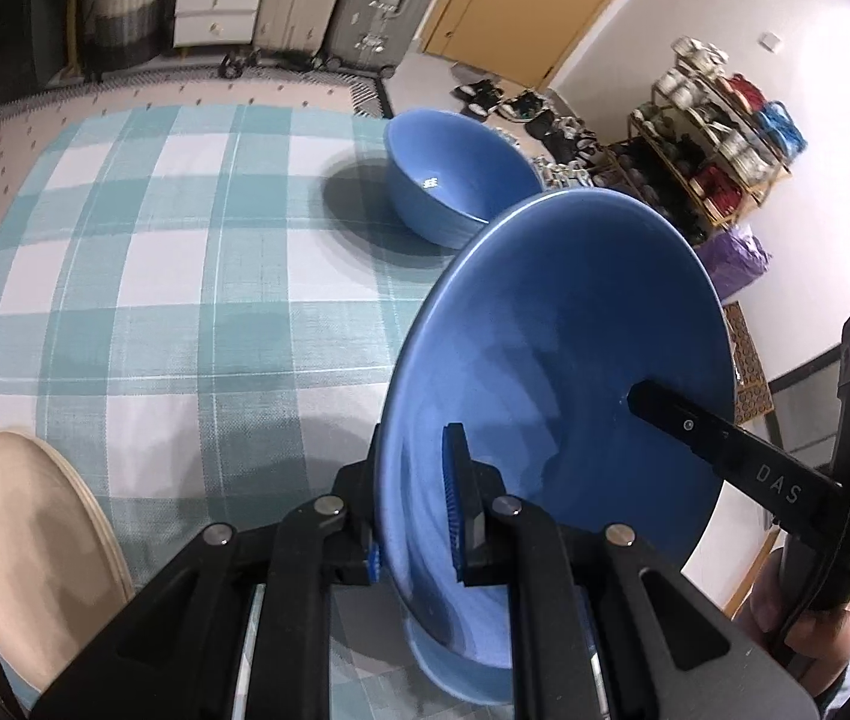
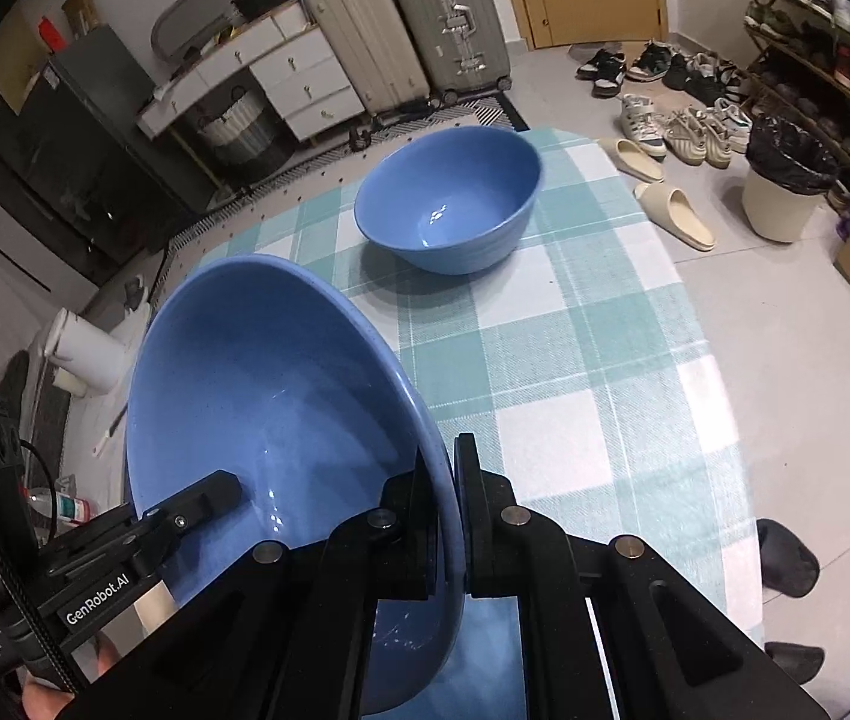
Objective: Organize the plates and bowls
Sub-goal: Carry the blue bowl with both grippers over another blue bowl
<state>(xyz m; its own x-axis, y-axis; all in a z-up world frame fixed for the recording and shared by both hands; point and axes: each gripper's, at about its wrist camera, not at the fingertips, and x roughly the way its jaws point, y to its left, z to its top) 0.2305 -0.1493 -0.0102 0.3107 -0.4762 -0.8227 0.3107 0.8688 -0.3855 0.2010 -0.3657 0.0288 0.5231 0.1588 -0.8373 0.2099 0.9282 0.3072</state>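
My left gripper & right gripper both clamp opp. rims of the big blue bowl — tilted, above the desk. 2nd blue bowl sits ahead of them — cream plate left of left gripper.

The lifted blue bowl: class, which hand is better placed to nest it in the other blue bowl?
Neither alone: the left tool and right tool clamp opposite rims of the lifted bowl. The other bowl sits ahead.
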